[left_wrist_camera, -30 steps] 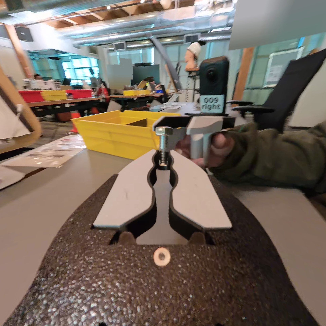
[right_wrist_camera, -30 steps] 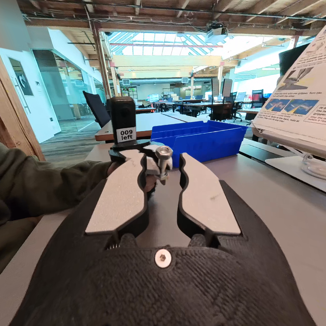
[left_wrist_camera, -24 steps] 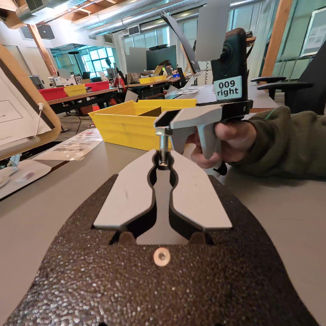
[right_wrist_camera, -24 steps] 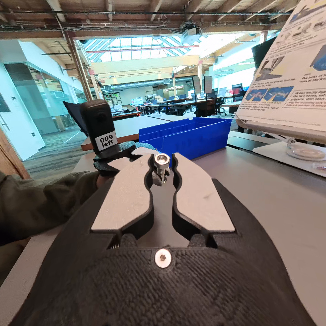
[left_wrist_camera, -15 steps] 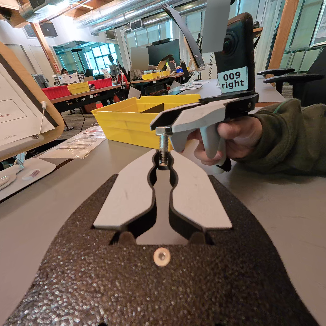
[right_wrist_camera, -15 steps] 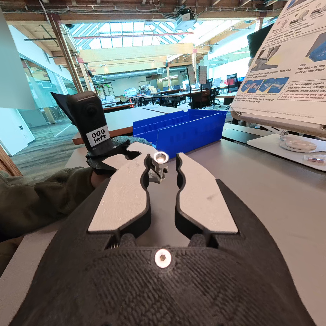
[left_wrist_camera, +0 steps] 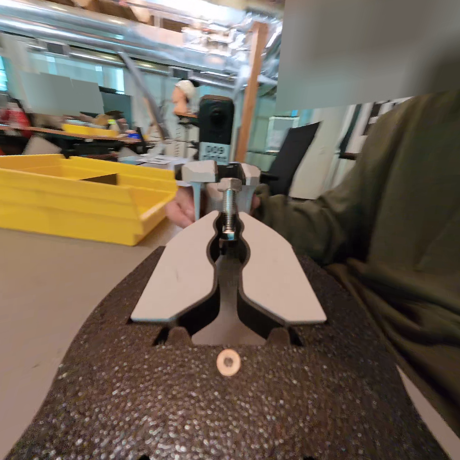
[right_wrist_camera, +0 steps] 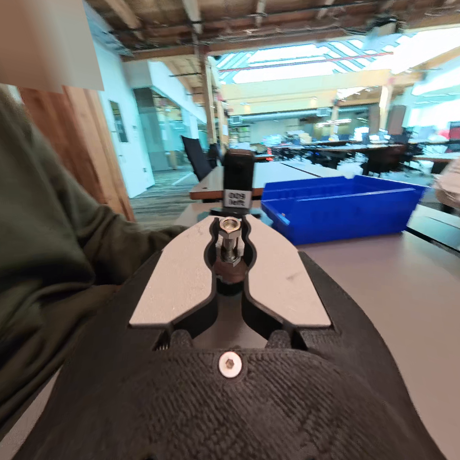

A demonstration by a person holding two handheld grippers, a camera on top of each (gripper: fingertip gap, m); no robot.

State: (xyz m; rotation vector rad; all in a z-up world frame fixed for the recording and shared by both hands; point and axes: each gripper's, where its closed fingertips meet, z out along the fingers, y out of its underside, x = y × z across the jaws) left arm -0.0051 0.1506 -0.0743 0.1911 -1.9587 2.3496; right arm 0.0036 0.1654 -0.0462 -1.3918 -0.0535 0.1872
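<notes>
Bolt (left_wrist_camera: 228, 202) upright, head up, nut (left_wrist_camera: 228, 235) on its lower thread. Left hand-held gripper (left_wrist_camera: 228, 225) pinches it at the nut end; right hand-held gripper (right_wrist_camera: 229, 227) is pressed onto the bolt head. Both are above the grey surface (left_wrist_camera: 62, 268). Yellow bin (left_wrist_camera: 74, 196) and blue bin (right_wrist_camera: 348, 211) nearby, green sleeve (left_wrist_camera: 373, 211) close.

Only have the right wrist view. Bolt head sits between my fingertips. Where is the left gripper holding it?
Observer: The left gripper is shut on the threaded end of the bolt, and the head stands clear above its fingertips.
Operator: What's behind my gripper?
Observer: A yellow bin on the table, off to one side of the right gripper.
Operator: What's under it?
Observer: A hand on its grip, in an olive sleeve.
</notes>
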